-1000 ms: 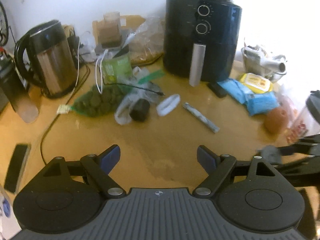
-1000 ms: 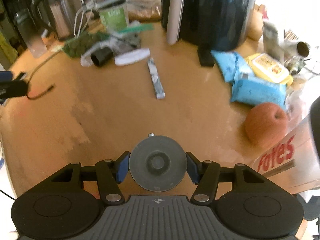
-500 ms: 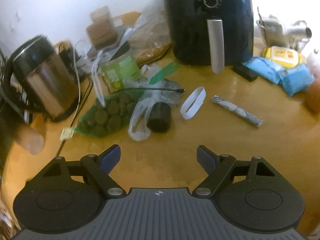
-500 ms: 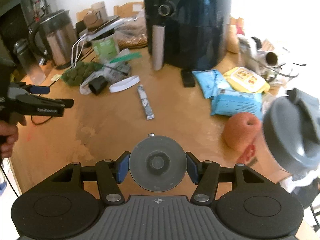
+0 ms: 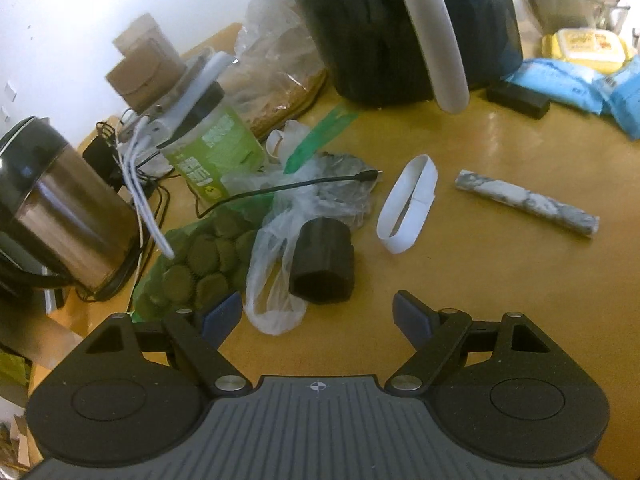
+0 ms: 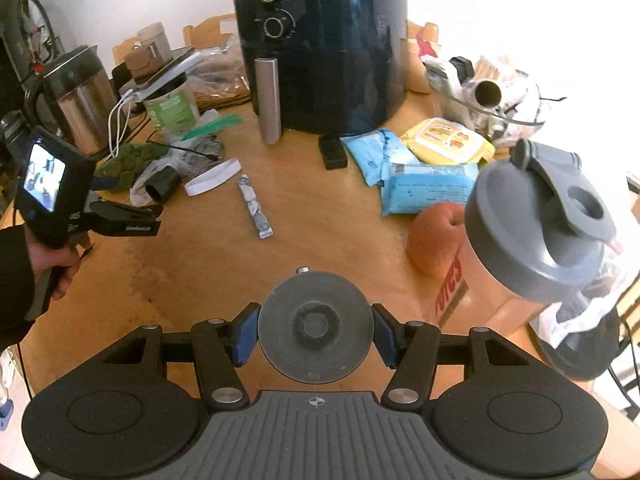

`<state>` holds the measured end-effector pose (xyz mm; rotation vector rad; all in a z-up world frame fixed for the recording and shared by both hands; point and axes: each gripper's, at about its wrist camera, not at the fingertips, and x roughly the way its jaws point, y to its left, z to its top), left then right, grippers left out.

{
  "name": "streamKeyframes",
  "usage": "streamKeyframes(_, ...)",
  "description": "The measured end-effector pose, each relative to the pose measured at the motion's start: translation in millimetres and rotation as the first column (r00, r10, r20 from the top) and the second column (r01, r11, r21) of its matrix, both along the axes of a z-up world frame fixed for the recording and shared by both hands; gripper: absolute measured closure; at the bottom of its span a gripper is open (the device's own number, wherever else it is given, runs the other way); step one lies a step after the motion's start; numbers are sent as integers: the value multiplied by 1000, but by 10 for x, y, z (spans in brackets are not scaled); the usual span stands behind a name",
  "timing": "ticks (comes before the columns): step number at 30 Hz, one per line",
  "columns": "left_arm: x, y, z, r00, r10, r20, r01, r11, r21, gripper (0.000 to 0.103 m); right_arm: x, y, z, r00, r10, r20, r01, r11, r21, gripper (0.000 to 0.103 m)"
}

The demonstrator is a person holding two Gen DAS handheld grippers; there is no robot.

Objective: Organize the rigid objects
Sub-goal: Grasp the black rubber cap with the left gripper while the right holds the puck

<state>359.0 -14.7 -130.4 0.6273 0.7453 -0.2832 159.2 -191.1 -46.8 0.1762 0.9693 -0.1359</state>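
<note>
My left gripper point(image 5: 318, 314) is open and empty, low over the wooden table point(image 5: 460, 280), just in front of a black cylinder point(image 5: 322, 266) that lies on its side on a clear plastic bag. That cylinder also shows in the right wrist view point(image 6: 162, 186). A white band point(image 5: 408, 208) and a marbled stick point(image 5: 526, 208) lie to its right. My right gripper point(image 6: 316, 334) is shut on a grey round disc point(image 6: 316, 330) and holds it above the table's near side. The left gripper shows in the right wrist view point(image 6: 150, 214) at the left.
A black air fryer point(image 6: 320, 48) stands at the back. A steel kettle point(image 5: 52, 208), a green tub point(image 5: 216, 148) and a bag of green pucks point(image 5: 200, 260) crowd the left. Blue packets point(image 6: 424, 188), an apple point(image 6: 436, 236) and a grey-lidded shaker bottle point(image 6: 532, 236) stand at the right.
My left gripper has moved forward and left, close up to the black cylinder. My right gripper has lifted and pulled back with the disc, and the shaker bottle has come into its view.
</note>
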Motion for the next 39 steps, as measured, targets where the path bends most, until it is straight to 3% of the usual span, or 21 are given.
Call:
streamKeyframes(5,77,-77,-81,999,-32,13,31,999,32,24,-67,-2,-12,1000,-29,-11,29,1000,6,42)
streamKeyframes(7,112,-101,-129,999,-46,6,46,998,47,34,-92,-1,-17,999,-38,-14,38,999,8,42)
streamKeyframes(12,149,-179,-184,997,-80,11,79,994,76,46,-142,-8,-25,998,-58,-21,58,998,14,42)
streamKeyframes(14,182,-200,-196,997,-80,4,79,993,90,60,-150,-9,-21,998,-62,-22,62,998,16,42)
streamKeyframes(18,221,-168,-142,997,-67,-31,69,996,54,62,-159,-9,-12,998,-65,-20,65,998,20,42)
streamKeyframes(29,1,-96,112,998,-50,-36,48,998,-36,62,-157,8,-8,999,-30,-11,30,999,37,42)
streamKeyframes(39,-263,29,444,998,9,-55,-18,986,-164,62,-202,28,11,1000,11,3,-11,998,57,42)
